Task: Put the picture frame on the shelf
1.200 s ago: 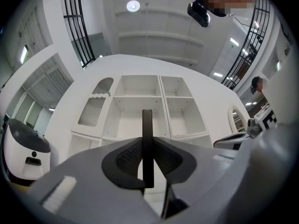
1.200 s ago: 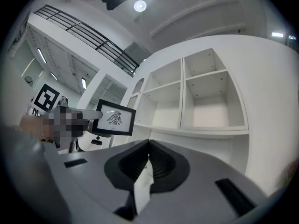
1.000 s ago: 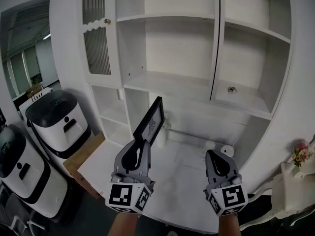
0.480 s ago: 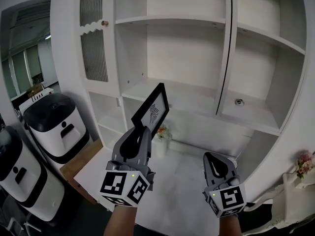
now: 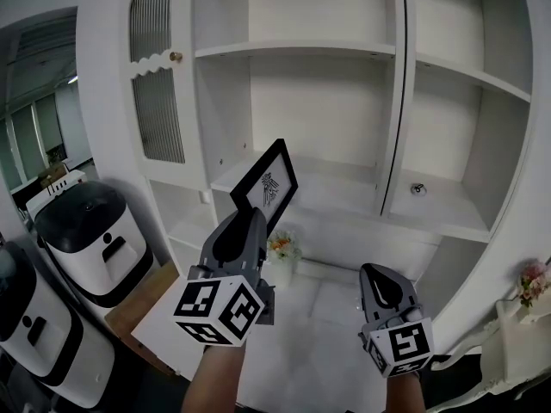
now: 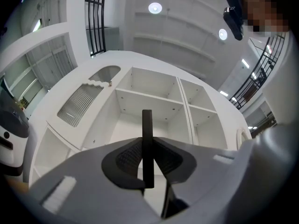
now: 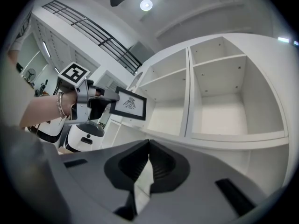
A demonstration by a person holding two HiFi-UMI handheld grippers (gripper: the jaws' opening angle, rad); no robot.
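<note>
A black picture frame [image 5: 267, 182] with a white print is tilted in the air in front of the white shelf unit. My left gripper [image 5: 251, 218] is shut on its lower edge. In the left gripper view the frame [image 6: 147, 129] stands edge-on between the pads, and the open shelf compartments [image 6: 149, 85] lie behind it. The frame hangs just before the middle shelf board [image 5: 331, 188]. My right gripper [image 5: 384, 278] is lower and to the right, shut and empty, its fingertips touching in its own view [image 7: 149, 144]. That view also shows the frame [image 7: 130, 104] held out at the left.
A small vase of flowers [image 5: 281, 248] stands on the white counter [image 5: 318, 334] below the frame. A small metal object [image 5: 418, 189] lies on the right shelf. Black-and-white appliances [image 5: 86, 231] stand at the left. A ribbed cabinet door [image 5: 157, 84] is at the upper left.
My left gripper has lifted the frame up and forward toward the middle shelf, and the frame has turned its face more to me. The right gripper has barely moved.
</note>
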